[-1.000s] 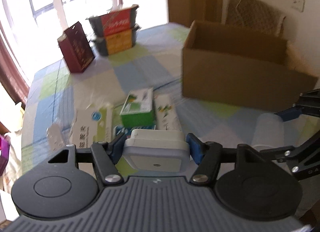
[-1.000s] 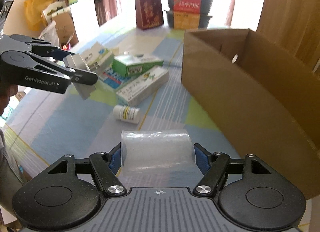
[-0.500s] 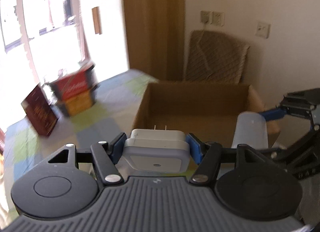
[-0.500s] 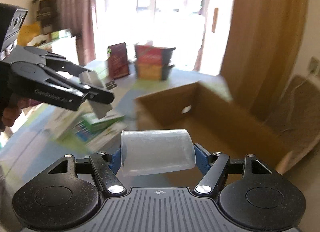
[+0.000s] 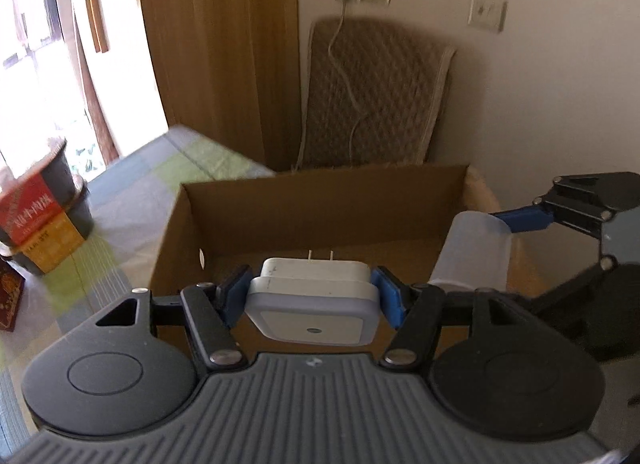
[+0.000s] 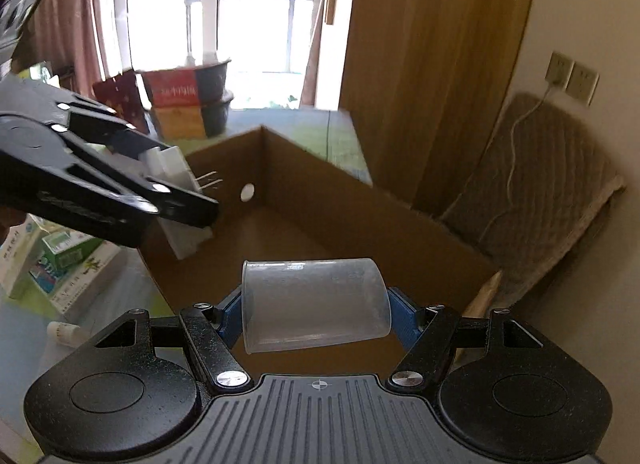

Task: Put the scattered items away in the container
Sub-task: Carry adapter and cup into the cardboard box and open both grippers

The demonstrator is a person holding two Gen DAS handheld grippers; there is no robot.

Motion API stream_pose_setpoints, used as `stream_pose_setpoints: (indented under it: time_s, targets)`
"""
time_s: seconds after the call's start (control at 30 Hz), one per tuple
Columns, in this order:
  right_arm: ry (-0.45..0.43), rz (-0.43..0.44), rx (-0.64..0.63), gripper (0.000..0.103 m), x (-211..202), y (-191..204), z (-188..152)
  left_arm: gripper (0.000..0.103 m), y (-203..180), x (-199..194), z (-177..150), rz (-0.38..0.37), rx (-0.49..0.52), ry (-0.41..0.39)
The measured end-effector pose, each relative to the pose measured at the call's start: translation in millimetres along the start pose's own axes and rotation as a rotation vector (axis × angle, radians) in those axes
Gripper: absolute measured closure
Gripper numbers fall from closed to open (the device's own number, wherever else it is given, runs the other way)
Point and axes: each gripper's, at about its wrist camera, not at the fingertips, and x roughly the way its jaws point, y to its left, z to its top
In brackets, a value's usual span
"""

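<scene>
- Left wrist view: my left gripper [image 5: 312, 298] is clamped on a white plug-in night light [image 5: 313, 310], its blue pads [image 5: 390, 302] pressing the two short sides. The light hangs over the near wall of the cardboard box [image 5: 320, 215], with its two prongs pointing into the box.
- I judge the light to be a stiff, light plastic block with smooth, somewhat slippery sides. The flat side faces are the place to hold it; I would keep off the prongs, which could bend.
- Also in this view, to the right over the box, my right gripper [image 5: 516, 223] holds a clear plastic cup [image 5: 474, 252].
- Right wrist view: the right gripper [image 6: 316, 312] is closed across the cup [image 6: 316, 306], which lies sideways between the pads, mouth to the left, above the open box [image 6: 344, 203].
- The cup looks thin-walled and very light, so I expect it to flex or crack if squeezed hard, and it could slip or roll. A gentle hold across the body suits it better than one at the rim.
- Left of the box, medicine cartons [image 6: 60, 260] and a small white bottle [image 6: 66, 332] lie on the table [image 6: 24, 328], outside the box.
- What already lies on the box floor I cannot tell; the part I see looks bare.
</scene>
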Motion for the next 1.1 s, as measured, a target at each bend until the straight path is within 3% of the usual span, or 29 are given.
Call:
stream_pose_setpoints:
  time_s: [0.33,0.57,0.73,1.03,1.1]
  targets:
    - [0.253,0.052,0.097,0.029,60.3,-15.8,-4.6,0.042,9.6,78.6,0.8,0.026,-0.016,0.302]
    - [0.408,0.102,0.189,0.029,88.0,-39.6,5.1,0.042,12.6,109.7,-5.0,0.051,0.015,0.437]
    - [0.490,0.124,0.232,0.029,103.8,-50.2,10.2,0.041,12.0,114.7,-11.5,0.040,0.011,0.478]
    - [0.486,0.108,0.214,0.028,113.9,-39.2,8.9,0.028,10.7,110.7,-13.7,0.068,0.035,0.453]
    - [0.482,0.118,0.214,0.020,111.5,-38.8,7.6,0.026,11.4,108.9,-12.7,0.076,0.039,0.442]
